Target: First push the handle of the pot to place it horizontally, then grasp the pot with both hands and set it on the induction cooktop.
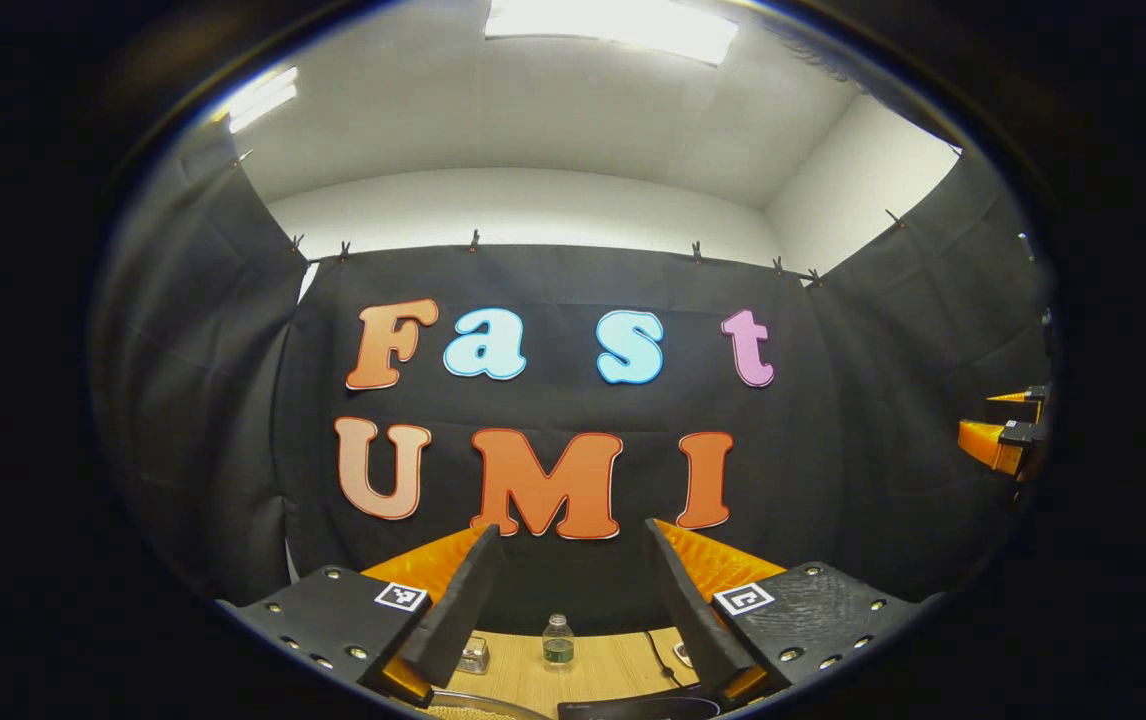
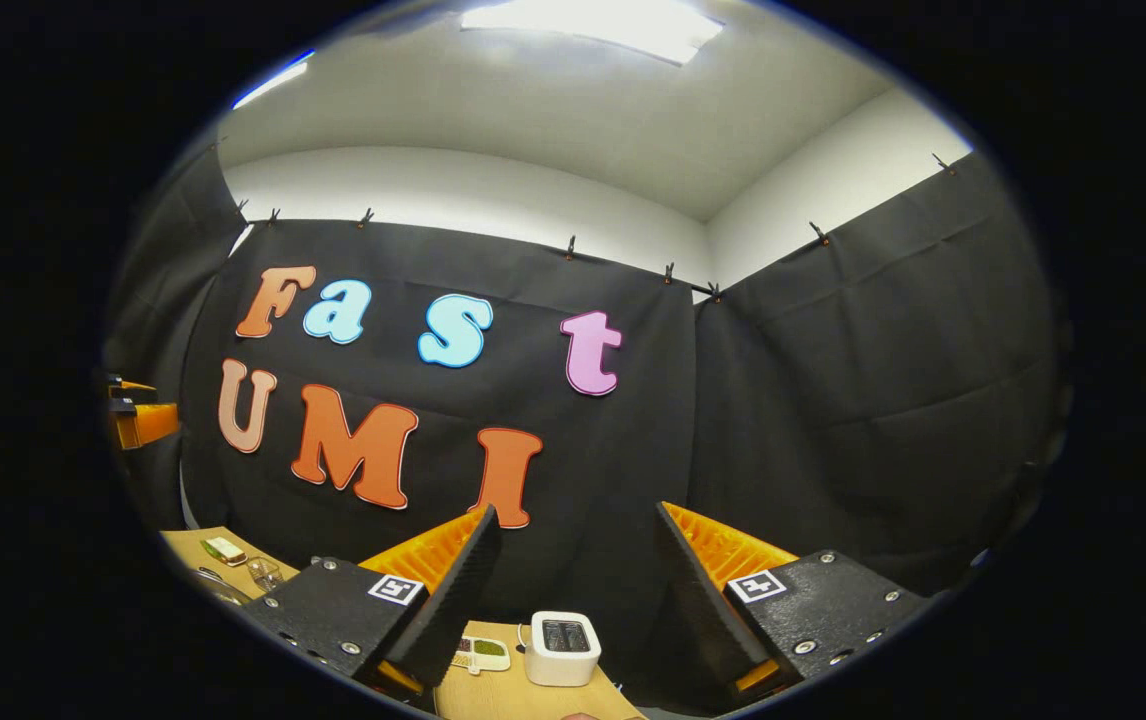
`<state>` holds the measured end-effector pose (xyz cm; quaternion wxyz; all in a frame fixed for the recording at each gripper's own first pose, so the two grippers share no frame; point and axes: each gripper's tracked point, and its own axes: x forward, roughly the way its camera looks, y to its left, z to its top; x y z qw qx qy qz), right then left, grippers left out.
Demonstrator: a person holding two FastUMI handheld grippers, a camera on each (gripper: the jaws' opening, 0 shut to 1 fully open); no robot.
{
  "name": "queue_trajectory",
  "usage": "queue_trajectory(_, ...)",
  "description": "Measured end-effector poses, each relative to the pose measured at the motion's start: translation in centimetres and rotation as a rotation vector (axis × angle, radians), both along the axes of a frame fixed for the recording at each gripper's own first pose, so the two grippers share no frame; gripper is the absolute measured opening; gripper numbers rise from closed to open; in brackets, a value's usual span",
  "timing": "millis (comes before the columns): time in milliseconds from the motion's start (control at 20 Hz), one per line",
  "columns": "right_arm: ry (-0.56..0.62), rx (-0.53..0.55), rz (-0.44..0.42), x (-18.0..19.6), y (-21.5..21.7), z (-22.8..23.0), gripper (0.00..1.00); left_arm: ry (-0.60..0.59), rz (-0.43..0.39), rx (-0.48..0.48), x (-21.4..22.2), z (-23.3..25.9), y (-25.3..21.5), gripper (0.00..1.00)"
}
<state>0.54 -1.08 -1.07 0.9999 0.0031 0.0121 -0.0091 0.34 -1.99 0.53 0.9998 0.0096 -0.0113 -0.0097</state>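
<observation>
Pot rim [image 1: 478,706] low | wooden table [image 1: 603,675] | left gripper [image 1: 573,600], right gripper [image 2: 573,590] released

Both grippers sat high over the wooden table [image 1: 623,665], facing the booth wall, with open air ahead of each.

From the left gripper view, my left gripper [image 1: 568,610] had its fingers spread wide with nothing between them. Far side of the table held a small clear bottle [image 1: 558,641], a glass jar [image 1: 474,655] just left of it, and a black cable [image 1: 660,655] to the right. A dark cooktop edge [image 1: 643,708] and a pot rim [image 1: 478,705] lay directly below.

From the right gripper view, my right gripper [image 2: 578,590] was equally spread and empty. A white toaster [image 2: 562,648] stood below the gap, a small flat device [image 2: 480,652] just beside it. More small clutter [image 2: 233,555] sat at the table's left end.
</observation>
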Motion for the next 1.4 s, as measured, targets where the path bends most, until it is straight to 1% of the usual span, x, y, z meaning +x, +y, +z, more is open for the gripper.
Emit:
queue_trajectory(100,0.006,-0.003,-0.006,0.0,-0.2,-0.2,0.95,0.001,-0.001,0.0,0.1,-0.1,-0.2,0.88)
queue_trajectory(700,0.024,-0.006,-0.022,-0.3,-0.9,-1.2,0.95,0.026,0.001,0.04,0.0,-1.6,-0.6,0.87)
queue_trajectory(900,0.026,-0.007,-0.025,-0.4,-0.9,-1.3,0.95,0.067,-0.015,0.028,-0.1,-2.9,-0.8,0.87)
queue_trajectory(1000,0.029,-0.006,-0.025,-0.6,-0.9,-1.4,0.95,0.106,-0.029,0.024,-0.1,-4.1,-1.3,0.92)
queue_trajectory(1050,0.032,-0.006,-0.025,-0.7,-0.9,-1.6,0.95,0.125,-0.03,0.03,-0.2,-4.7,-1.3,0.85)
queue_trajectory(1100,0.035,-0.005,-0.025,-0.7,-0.8,-1.7,0.95,0.15,-0.05,0.035,-0.3,-5.4,-1.9,0.74)
queue_trajectory(1150,0.039,-0.006,-0.027,-0.7,-0.8,-1.8,0.95,0.169,-0.063,0.039,-0.4,-6.0,-2.3,0.72)
queue_trajectory(1200,0.042,-0.005,-0.027,-0.8,-0.8,-2.0,0.95,0.19,-0.082,0.042,-0.5,-6.5,-2.7,0.57)
queue_trajectory(1250,0.045,-0.005,-0.03,-0.8,-0.9,-2.1,0.95,0.197,-0.079,0.05,-0.6,-6.8,-2.7,0.53)
queue_trajectory(1300,0.049,-0.004,-0.031,-0.9,-1.0,-2.2,0.95,0.212,-0.082,0.06,-0.6,-7.4,-2.8,0.39)
queue_trajectory(1350,0.052,-0.004,-0.034,-1.0,-1.0,-2.4,0.95,0.234,-0.104,0.063,-0.9,-8.1,-3.4,0.32)
queue_trajectory(1400,0.057,-0.003,-0.036,-1.0,-1.1,-2.5,0.95,0.245,-0.117,0.069,-1.0,-8.6,-3.7,0.29)
